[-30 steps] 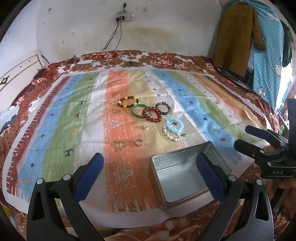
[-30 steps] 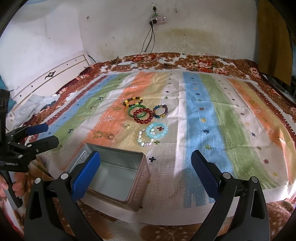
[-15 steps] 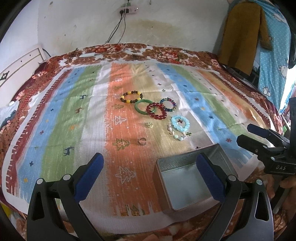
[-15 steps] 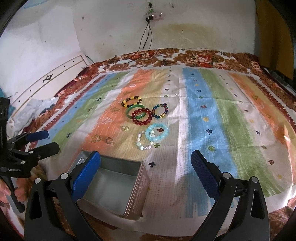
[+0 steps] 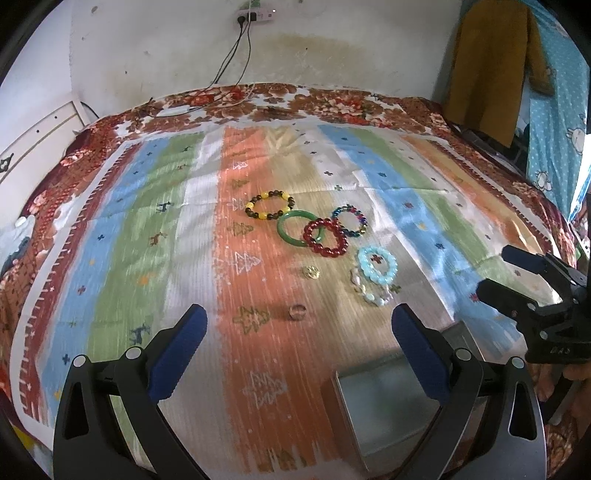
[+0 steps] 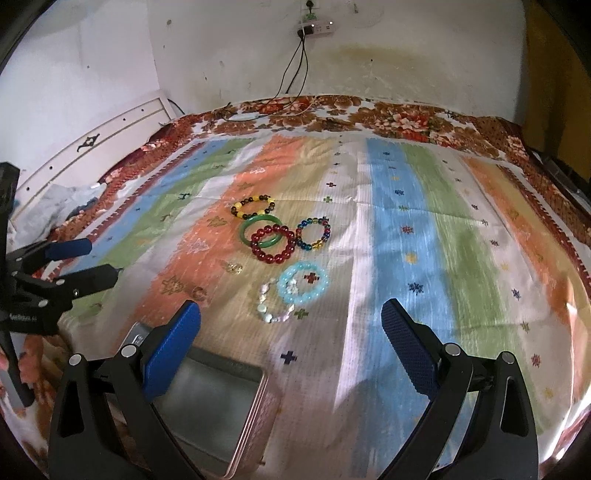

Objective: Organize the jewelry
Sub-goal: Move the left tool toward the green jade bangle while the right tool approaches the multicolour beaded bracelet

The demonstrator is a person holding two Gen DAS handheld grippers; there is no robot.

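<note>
Several bracelets lie on a striped cloth (image 5: 122, 236): a yellow-and-dark bead one (image 5: 269, 209), a green bangle (image 5: 297, 228), a red bead one (image 5: 325, 236), a multicolour one (image 5: 349, 220), a light blue one (image 5: 377, 260) and a pale shell one (image 5: 369, 288). A small gold charm (image 5: 311, 272) and a ring (image 5: 297, 311) lie nearer. An open metal tin (image 5: 391, 406) stands at the near edge. My left gripper (image 5: 295, 343) is open and empty above the cloth, short of the ring. My right gripper (image 6: 291, 343) is open and empty, just short of the shell bracelet (image 6: 271, 306), with the tin (image 6: 210, 402) under its left finger.
The cloth covers a bed with a floral blanket (image 5: 332, 107). A white headboard (image 6: 92, 147) is at the left. A wall with a power strip and cables (image 5: 255, 16) is behind. Clothes (image 5: 491, 66) hang at the right.
Both grippers have moved forward over the cloth toward the jewelry; the tin has slid lower in both views. Both stay open and empty.
</note>
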